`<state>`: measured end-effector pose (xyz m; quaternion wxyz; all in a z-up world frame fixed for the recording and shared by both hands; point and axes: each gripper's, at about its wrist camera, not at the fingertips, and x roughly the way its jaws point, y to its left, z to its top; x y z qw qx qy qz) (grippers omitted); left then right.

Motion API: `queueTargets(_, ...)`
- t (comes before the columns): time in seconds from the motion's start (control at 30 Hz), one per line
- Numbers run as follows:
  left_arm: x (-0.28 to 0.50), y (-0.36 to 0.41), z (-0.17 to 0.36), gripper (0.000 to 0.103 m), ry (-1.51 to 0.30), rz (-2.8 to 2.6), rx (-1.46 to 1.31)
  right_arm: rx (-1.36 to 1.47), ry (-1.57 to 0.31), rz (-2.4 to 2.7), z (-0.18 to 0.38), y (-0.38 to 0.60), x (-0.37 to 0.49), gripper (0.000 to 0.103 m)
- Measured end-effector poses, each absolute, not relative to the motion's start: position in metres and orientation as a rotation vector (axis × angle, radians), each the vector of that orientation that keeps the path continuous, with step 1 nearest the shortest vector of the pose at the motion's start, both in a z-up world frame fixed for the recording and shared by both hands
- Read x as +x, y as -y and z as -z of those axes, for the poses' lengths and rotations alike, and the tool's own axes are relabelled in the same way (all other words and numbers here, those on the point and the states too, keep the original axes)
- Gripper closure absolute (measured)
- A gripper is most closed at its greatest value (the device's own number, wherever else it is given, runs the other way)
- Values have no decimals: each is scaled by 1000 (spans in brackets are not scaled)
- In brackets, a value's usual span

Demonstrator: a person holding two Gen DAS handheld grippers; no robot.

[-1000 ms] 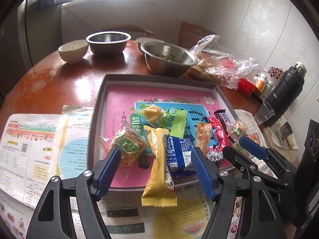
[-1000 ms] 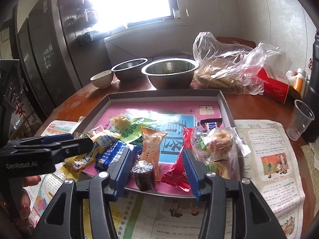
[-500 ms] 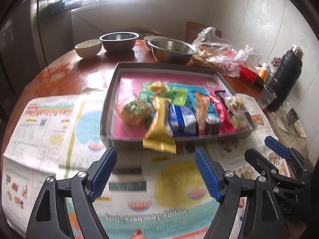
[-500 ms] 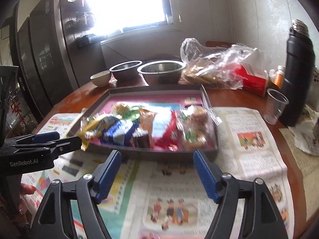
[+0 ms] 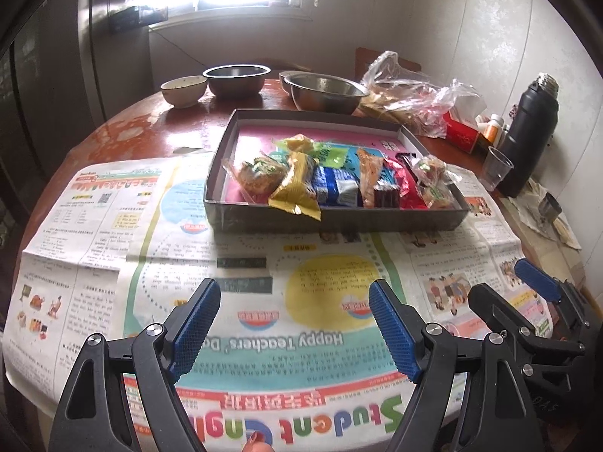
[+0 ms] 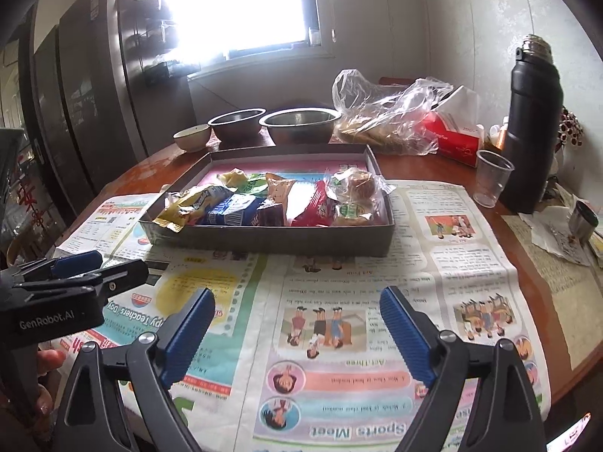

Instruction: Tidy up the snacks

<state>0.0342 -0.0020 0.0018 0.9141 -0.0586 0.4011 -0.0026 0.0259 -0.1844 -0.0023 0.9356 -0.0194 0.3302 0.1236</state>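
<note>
A grey tray (image 5: 335, 220) is set on a newspaper (image 5: 233, 260) that is spread over a round brown table (image 5: 150, 128). The snacks are all kept inside the tray, bunched at its near side. A yellow packet (image 5: 296, 184) is hung a little over the near wall of the tray. Just beside it a blue packet (image 5: 335, 186) is seen, then a small dark brown block (image 5: 386, 197), then a red packet (image 5: 401, 180). A clear bag with a round cake (image 6: 356, 186) is found at the right end of the row. The far part of the tray, with its pink floor, is left bare.

The left gripper (image 5: 294, 324) is held over the newspaper, well apart from the tray. Its jaws are spread wide and nothing is between them. The right gripper (image 6: 297, 327) is held over the newspaper too, near the tray's front but not touching it. Its jaws are opening, and nothing is between them either.

Behind the tray two metal bowls (image 5: 326, 92) and a small white bowl (image 5: 184, 90) are placed. A crumpled plastic bag (image 6: 388, 116) is laid to the right of them. A tall black flask (image 6: 531, 124) is stood upright at the right, with a clear plastic cup (image 6: 492, 179) just beside it.
</note>
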Motion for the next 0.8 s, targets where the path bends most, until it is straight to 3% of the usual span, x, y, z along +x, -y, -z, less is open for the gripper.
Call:
queueTargets(0.67,20,5,-7,21,-812,-11,-85,-34,-669,-244,1,183,9,9)
queueTargets(0.8,21,3,-5,21,-821,-19,-89,-34,-670,-246,1,182,9,4)
